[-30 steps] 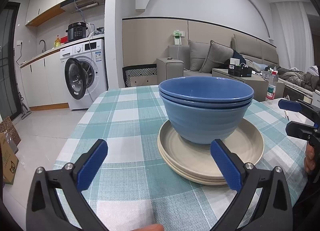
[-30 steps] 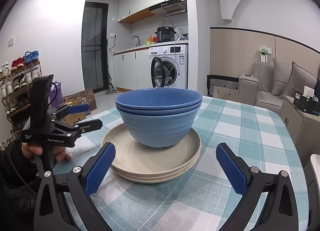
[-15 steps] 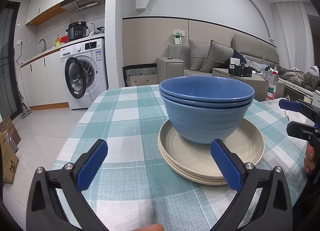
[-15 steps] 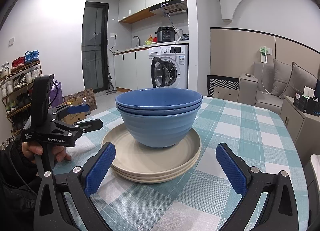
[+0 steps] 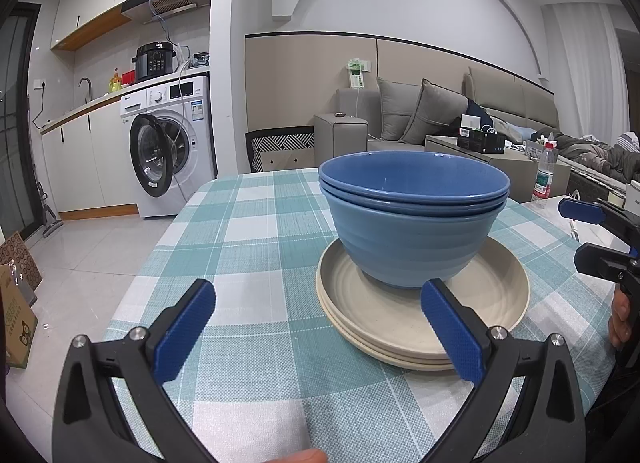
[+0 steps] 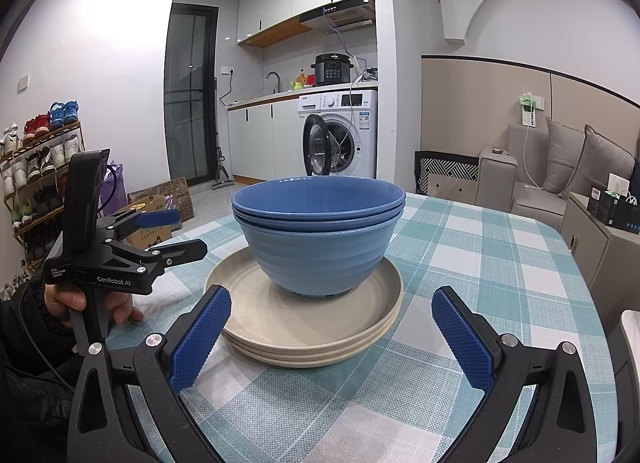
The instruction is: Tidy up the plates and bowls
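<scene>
Nearest in the left wrist view, the left gripper [image 5: 318, 325] is spread wide with nothing between its blue pads, hovering low over the checked tablecloth [image 5: 248, 223]; its right pad [image 5: 450, 337] overlaps the near rim of the plates in the picture, though whether it touches them is hard to say. Likewise the right gripper [image 6: 331, 337] is spread and empty, one pad on either side of the near edge of the same stack. Just beyond both, near the middle of the table, sits a stack of beige plates [image 5: 384, 327], apparently three, and nested blue bowls [image 5: 412, 239] stand upright in the centre of the top plate. From the right wrist view the plates [image 6: 312, 323] and bowls [image 6: 318, 247] look the same, and the left gripper [image 6: 176, 233] shows at the left, held by a hand [image 6: 76, 303], with its fingers apart. Farther off, a washing machine [image 5: 168, 147] with its door ajar stands at the far left, and a grey sofa [image 5: 440, 111] lies at the far right
</scene>
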A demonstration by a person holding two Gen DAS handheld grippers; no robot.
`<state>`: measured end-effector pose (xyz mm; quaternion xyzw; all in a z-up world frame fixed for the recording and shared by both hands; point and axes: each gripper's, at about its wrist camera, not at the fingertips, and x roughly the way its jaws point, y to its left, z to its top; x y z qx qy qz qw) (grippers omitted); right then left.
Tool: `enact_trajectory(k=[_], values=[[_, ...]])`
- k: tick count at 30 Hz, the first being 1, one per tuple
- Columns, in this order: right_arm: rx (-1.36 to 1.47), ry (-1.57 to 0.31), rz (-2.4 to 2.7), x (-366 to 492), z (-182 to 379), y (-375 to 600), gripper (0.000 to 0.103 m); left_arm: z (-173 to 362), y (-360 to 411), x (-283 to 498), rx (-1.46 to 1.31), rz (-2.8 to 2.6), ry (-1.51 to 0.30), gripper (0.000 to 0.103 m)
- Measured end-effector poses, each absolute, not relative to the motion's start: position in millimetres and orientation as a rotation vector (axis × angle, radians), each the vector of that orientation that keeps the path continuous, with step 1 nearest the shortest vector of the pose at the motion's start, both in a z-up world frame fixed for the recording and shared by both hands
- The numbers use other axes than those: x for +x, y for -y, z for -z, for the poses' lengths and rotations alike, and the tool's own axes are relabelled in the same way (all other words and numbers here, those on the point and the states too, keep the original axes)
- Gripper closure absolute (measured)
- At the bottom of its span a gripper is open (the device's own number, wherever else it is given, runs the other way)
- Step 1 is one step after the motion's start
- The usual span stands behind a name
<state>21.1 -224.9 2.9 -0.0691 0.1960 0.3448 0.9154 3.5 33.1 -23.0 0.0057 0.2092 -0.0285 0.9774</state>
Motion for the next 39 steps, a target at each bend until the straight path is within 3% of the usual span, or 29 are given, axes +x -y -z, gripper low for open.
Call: enact_trajectory(k=[39], values=[[-0.142, -0.403, -0.710, 21.1, -2.9, 225.3, 0.001, 25.6, -33.8, 5.0, 0.011, 0.055, -0.426, 0.000]])
